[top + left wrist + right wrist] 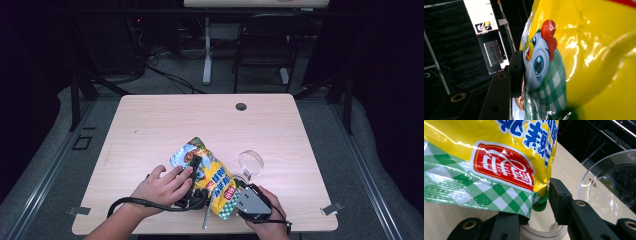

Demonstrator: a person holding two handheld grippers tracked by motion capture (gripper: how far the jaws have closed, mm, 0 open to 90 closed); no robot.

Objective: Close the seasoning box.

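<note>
Yellow seasoning pouch (207,172) with cartoon chicken print and green check bottom sits near the front edge of the wooden table (150,125), about mid-width, held between both hand-held grippers. Left gripper (192,167) comes in from the left of the pouch; in the left gripper view one black jaw presses flat against the chicken face on the pouch (574,62), the other jaw is hidden behind the bag, so I read it as clamped on the pouch body. Right gripper (245,192) is at the pouch's lower right corner; in the right gripper view its jaws bracket the green screw cap (540,203) at the corner of the pouch (486,165), one jaw tucked under the checked film, the other just beside the cap. Contact on the cap can't be made out, so whether it actually grips is unclear. Clear plastic bowl (250,163) stands just right of the pouch, toward the right half of the table, and looks empty. A thin stick-like item (205,218) lies at the front edge below the pouch, too small to identify. Step in hand, as I judge it: steadying the pouch and setting up on the spout cap to open it, probably for pouring into the bowl. Next move calls for the right jaws closing square on the cap and twisting while the left keeps the bag from rotating or being squeezed.
</note>
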